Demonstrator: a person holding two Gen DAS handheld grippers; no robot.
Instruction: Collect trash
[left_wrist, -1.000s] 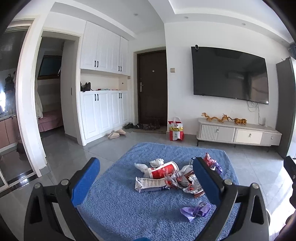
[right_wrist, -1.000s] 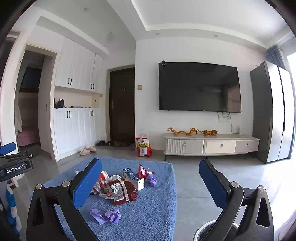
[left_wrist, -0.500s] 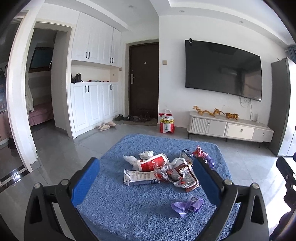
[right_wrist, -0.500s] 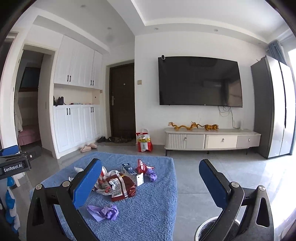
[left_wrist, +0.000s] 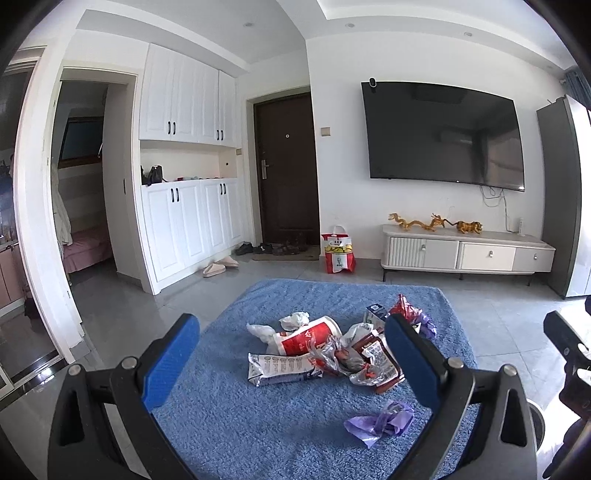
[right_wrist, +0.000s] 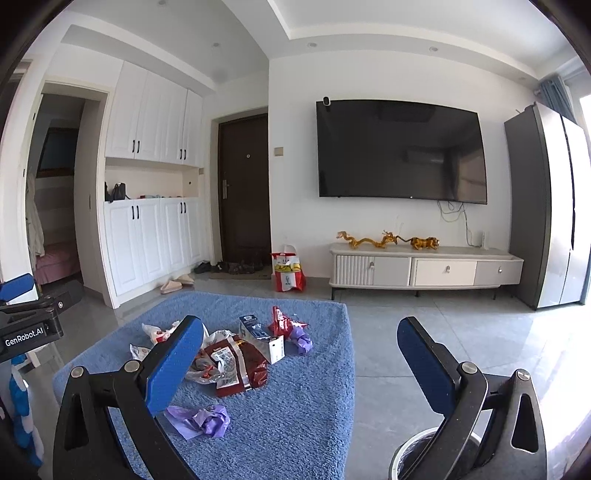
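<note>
Left wrist view: left tongs (left_wrist: 291, 363) spread wide, nothing between the blue pads, hovering above a fuzzy blue rug (left_wrist: 229, 428) that fills the lower middle of the frame. Trash pile sits at centre-low: red-and-white paper cup (left_wrist: 308, 336) on its side, flat silvery snack pouch (left_wrist: 282, 372) just below it, crinkly clear and red wrappers (left_wrist: 364, 363) to its right, crumpled white tissue (left_wrist: 293, 320) above the cup. Loose purple plastic scrap (left_wrist: 380, 425) lies apart from the pile, lower right. Edge of the other tool shows at far right.

Right wrist view: right tongs (right_wrist: 301, 365) also spread, empty. Same pile now left of centre: glossy dark-red foil bag (right_wrist: 242, 363) with a white label, small carton (right_wrist: 264, 339) behind it, second purple scrap (right_wrist: 301, 339) beside the carton. The nearer purple plastic scrap (right_wrist: 203, 421) is at lower left, just under the left pad. Round metal-rimmed bin (right_wrist: 402, 456) peeks in at bottom right, on grey tile, off the rug; cannot tell whether anything is in it.

Progress, as judged: nothing visibly collected, all pieces on the rug, whole job left. Mostly thin, floppy, slippery film; the cup and the carton look like the only stiff shapes.
</note>
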